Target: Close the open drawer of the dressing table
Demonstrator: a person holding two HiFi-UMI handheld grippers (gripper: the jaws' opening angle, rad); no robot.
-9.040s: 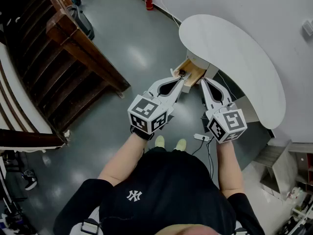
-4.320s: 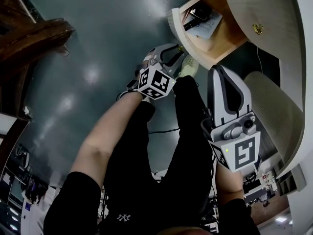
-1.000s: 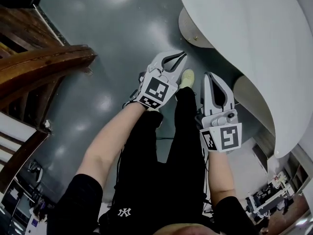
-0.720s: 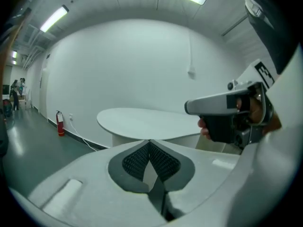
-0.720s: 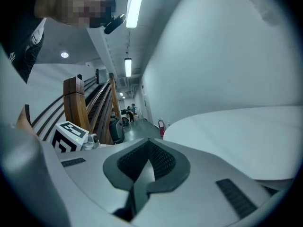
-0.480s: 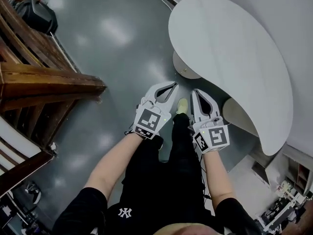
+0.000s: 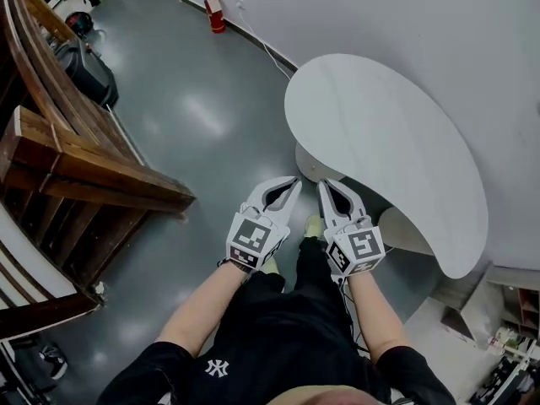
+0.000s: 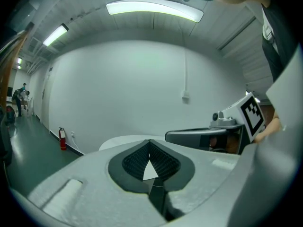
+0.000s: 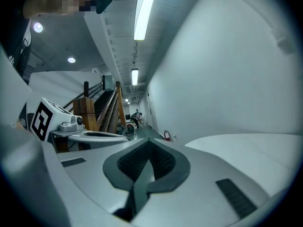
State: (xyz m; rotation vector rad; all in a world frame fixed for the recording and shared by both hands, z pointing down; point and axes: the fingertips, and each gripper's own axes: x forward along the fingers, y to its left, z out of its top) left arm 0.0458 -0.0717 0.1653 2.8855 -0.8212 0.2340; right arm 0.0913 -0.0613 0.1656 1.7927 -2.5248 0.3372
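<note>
Left hand-held gripper [image 7: 294, 181] and right hand-held gripper [image 7: 322, 184] are both clenched, empty, side by side. Drawer [image 7: 314, 166] sits at 12 o'clock just past both tips, equally near. It looks flush under the table [image 7: 380, 125].

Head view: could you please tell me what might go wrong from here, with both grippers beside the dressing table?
The left gripper and right gripper, both shut, point at the edge of the tabletop; a forward swing could strike it. Their tips sit close together and might clash. The drawer front is mostly hidden under the top, so a small gap could go unnoticed.
</note>
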